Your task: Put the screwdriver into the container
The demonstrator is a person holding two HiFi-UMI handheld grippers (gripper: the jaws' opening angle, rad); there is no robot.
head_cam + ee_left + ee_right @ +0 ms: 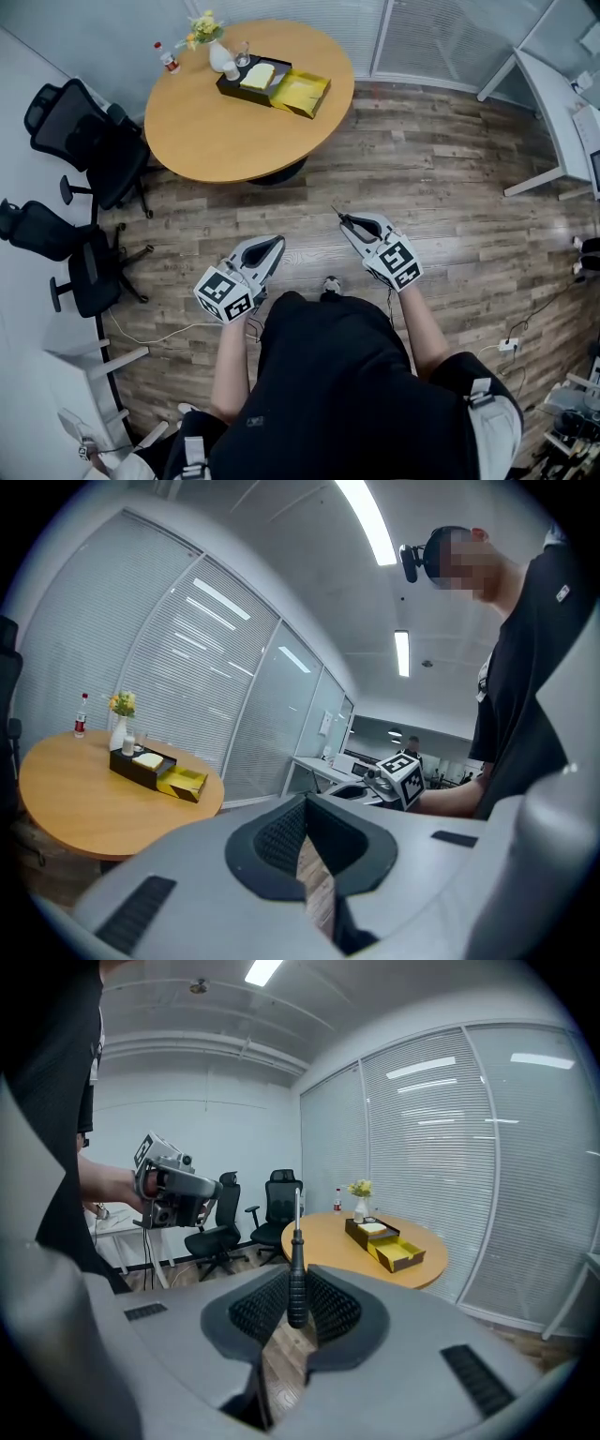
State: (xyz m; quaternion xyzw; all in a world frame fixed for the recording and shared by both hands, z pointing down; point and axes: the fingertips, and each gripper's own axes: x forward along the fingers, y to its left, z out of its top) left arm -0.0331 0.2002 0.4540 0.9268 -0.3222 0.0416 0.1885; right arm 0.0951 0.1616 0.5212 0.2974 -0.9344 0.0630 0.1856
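Observation:
My right gripper (350, 224) is shut on a screwdriver (296, 1274) with a black handle. Its thin metal shaft points up and forward, well short of the table. The container (300, 92), an open yellow box joined to a black tray, stands on the far side of the round wooden table (216, 131). It also shows in both gripper views, as the container (398, 1253) and the container (180, 782). My left gripper (273, 247) is held level beside the right one, jaws together, nothing in them. Both grippers hang over the wood floor in front of the person.
A white vase with yellow flowers (216, 47), a glass and a small bottle (169, 58) stand near the container. Black office chairs (84, 131) stand left of the table. A white desk (562, 122) is at the far right. Cables lie on the floor.

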